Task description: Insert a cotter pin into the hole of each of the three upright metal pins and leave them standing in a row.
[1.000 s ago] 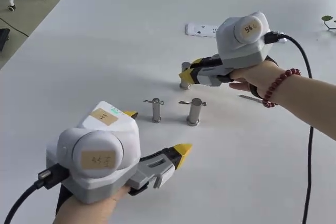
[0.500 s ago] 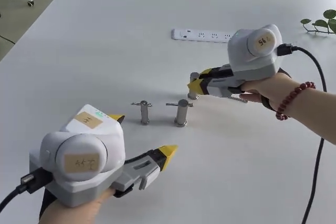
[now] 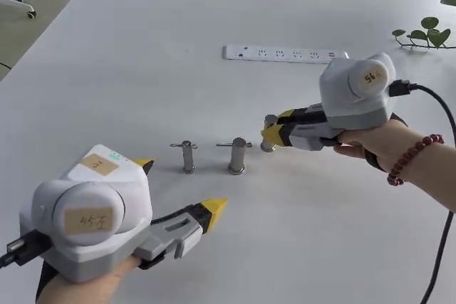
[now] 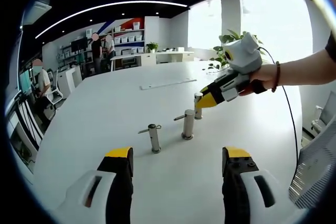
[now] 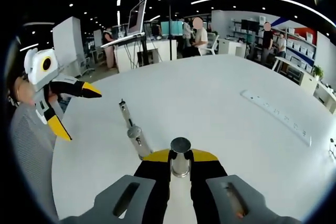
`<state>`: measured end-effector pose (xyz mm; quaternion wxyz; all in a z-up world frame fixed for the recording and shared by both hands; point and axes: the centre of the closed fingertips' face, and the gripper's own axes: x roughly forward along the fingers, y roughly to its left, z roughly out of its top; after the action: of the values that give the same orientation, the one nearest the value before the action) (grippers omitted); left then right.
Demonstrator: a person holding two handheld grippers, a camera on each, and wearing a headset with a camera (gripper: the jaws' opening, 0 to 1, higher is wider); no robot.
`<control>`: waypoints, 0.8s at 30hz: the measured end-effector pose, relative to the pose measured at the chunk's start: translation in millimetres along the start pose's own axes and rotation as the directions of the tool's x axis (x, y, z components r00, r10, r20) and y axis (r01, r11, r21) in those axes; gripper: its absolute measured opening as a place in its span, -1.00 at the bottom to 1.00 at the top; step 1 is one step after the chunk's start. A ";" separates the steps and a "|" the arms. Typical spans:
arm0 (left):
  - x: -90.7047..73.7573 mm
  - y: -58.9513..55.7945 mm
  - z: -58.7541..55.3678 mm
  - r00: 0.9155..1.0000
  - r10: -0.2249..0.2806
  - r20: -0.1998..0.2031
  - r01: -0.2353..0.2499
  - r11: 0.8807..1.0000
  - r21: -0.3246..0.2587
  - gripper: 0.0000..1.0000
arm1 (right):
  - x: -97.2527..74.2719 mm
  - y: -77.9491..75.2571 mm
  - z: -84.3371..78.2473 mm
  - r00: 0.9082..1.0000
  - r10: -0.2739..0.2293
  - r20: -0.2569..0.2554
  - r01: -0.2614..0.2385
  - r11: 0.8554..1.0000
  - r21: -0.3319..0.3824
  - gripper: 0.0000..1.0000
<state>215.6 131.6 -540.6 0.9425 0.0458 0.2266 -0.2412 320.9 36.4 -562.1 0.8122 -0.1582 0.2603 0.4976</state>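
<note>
The third metal pin [image 5: 180,153] stands upright on the desk [image 3: 142,48], at the right end of the group. It is between the jaws of the right tongs [image 3: 273,133]. In the right gripper view the yellow tips lie against both flanks of its shank, so the right tongs are narrow and appear to hold this pin. No cross piece is visible on it, and its hole cannot be made out.

The middle metal pin [image 3: 237,156] stands just beside it, and the left metal pin [image 3: 188,156] stands further along. Each is upright and free of the tongs. A cotter pin [image 3: 187,145] passes through the head of the left one, and a second passes through the middle one. The third pin sits slightly behind the line of these two and closer to the middle pin than the middle pin is to the left one.

The left tongs [image 3: 178,186] hover near the person, wide open and empty, well apart from all three pins. A power strip [image 3: 285,53] lies at the far side of the desk, clear of the work.

Procedure, as judged from this state:

- Hold the grip low on the shank so that the head and its hole are accessible.
- Keep the shank vertical. A tilt under a side load is likely to tip the pin or slide its base.
- Apply only enough closing force to steady the pin. A smooth round shank can squirt out of flat tips.
- Turn the hole towards the free tongs before presenting a cotter pin.
- Avoid sweeping towards the middle pin, because its cross piece projects sideways and is easily caught.
- Release straight back along the jaw axis.
</note>
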 end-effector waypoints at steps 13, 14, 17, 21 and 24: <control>-5.7 5.5 0.4 1.000 0.019 0.003 -0.019 1.000 0.001 0.34 | -13.8 31.6 -14.6 1.000 0.012 0.007 -0.012 1.000 0.007 -0.84; -6.0 5.4 0.1 1.000 0.019 0.002 -0.019 1.000 0.002 0.34 | -14.2 34.8 -16.0 1.000 0.014 0.006 -0.014 1.000 0.002 -0.84; -6.5 4.4 -0.4 1.000 0.017 0.001 -0.017 1.000 0.004 0.34 | -14.8 42.3 -17.9 1.000 0.024 0.009 -0.024 1.000 0.007 -0.84; -6.8 3.3 -0.1 1.000 0.016 0.003 -0.016 1.000 0.003 0.33 | -14.5 50.4 -18.7 0.999 0.032 0.014 -0.032 0.999 0.010 -0.84; -7.6 3.4 0.8 1.000 0.016 0.007 -0.016 1.000 0.004 0.32 | -13.1 54.9 -18.0 0.999 0.032 0.020 -0.032 0.999 0.010 -0.84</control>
<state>211.6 137.7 -536.5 0.9451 0.0486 0.2224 -0.2342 262.5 42.6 -569.0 0.8074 -0.1447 0.2573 0.5109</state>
